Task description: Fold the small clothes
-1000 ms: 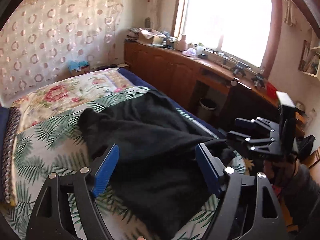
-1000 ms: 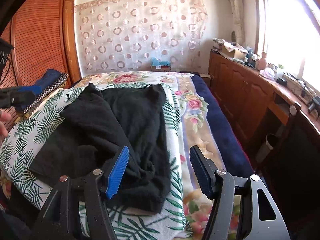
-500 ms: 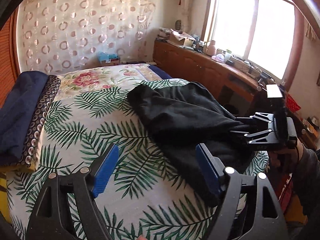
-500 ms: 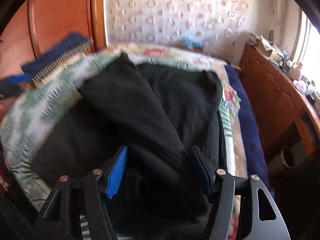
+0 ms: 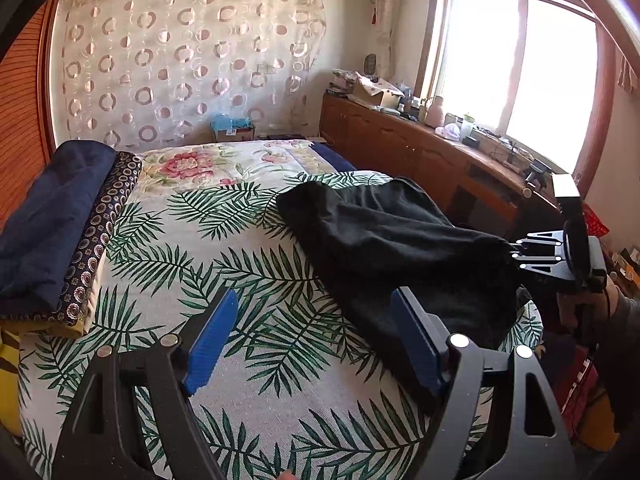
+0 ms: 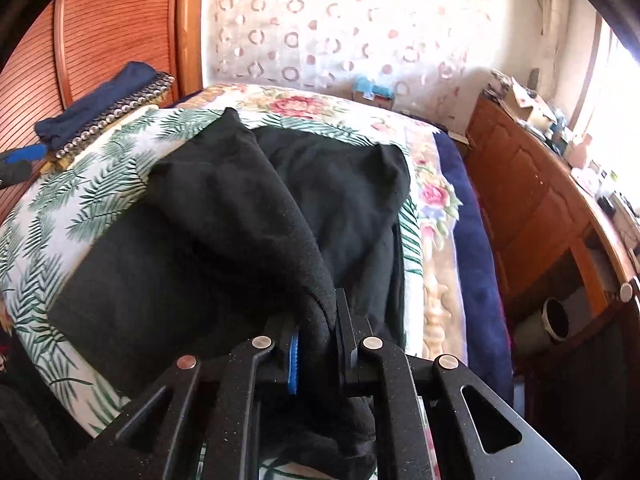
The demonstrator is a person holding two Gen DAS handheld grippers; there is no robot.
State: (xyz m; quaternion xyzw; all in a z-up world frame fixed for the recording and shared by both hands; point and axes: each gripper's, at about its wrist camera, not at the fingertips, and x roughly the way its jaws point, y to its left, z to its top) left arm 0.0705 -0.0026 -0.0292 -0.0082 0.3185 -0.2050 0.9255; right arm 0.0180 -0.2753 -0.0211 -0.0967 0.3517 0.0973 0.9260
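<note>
A black garment [image 5: 400, 240] lies crumpled on the right half of the palm-leaf bedspread [image 5: 240, 248]. My left gripper [image 5: 314, 304] hovers open over bare bedspread. Nothing is between its blue pads, and its right finger is beside the garment's near edge. At the bed's right edge my right gripper [image 5: 516, 250] bites the garment's corner. In the right wrist view a thick fold of the black garment [image 6: 240, 208] runs into my right gripper [image 6: 320, 320]. Its jaws are closing and the pads press on the cloth. My left gripper's blue fingertip [image 6: 24, 152] shows at the far left.
A folded navy cloth stack [image 5: 52, 220] with a patterned border sits at the bed's left side. A long wooden cabinet [image 5: 400, 152] with clutter runs under the window on the right. A waste bin [image 6: 548, 324] stands on the floor beside the bed. A person's hand [image 5: 580, 308] holds the right gripper.
My right gripper moved onto the garment and its jaws went from wide open to closed on a fold. My left gripper swung left off the garment to above bare bedspread.
</note>
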